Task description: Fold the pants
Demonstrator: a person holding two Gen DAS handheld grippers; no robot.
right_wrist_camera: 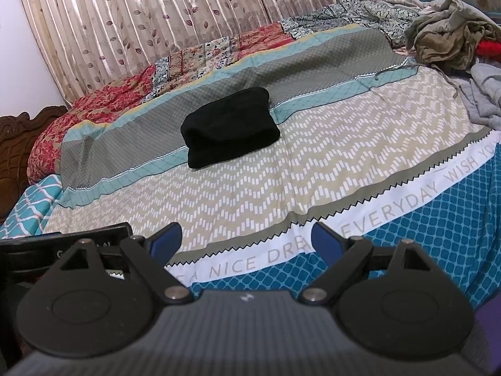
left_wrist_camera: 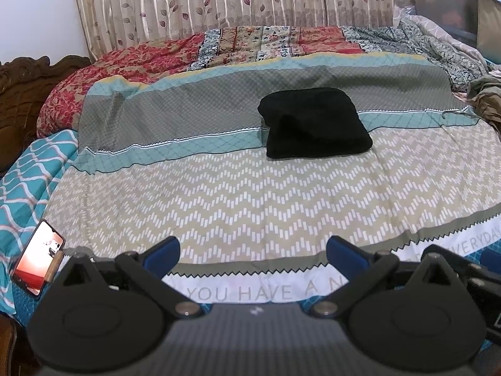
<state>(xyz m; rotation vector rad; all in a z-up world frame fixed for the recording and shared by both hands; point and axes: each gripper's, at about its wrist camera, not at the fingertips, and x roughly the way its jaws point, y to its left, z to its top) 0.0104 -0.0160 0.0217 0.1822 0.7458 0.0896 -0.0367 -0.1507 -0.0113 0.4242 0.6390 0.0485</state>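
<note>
The black pants (left_wrist_camera: 314,123) lie folded into a compact thick bundle on the patterned bedspread, across its grey and teal bands; the right wrist view shows the same black pants (right_wrist_camera: 230,127) left of centre. My left gripper (left_wrist_camera: 253,250) is open, its blue-padded fingers (left_wrist_camera: 162,252) wide apart over the near edge of the bed, well short of the pants and holding nothing. My right gripper (right_wrist_camera: 247,239) is also open and holds nothing, hovering over the lettered white band, far from the bundle.
A patterned bedspread (left_wrist_camera: 250,206) covers the bed. A phone (left_wrist_camera: 37,258) with a lit screen lies at the left edge. A heap of crumpled clothes (right_wrist_camera: 451,31) sits at the far right. Curtains (left_wrist_camera: 219,0) hang behind, a carved wooden headboard (left_wrist_camera: 22,94) on the left.
</note>
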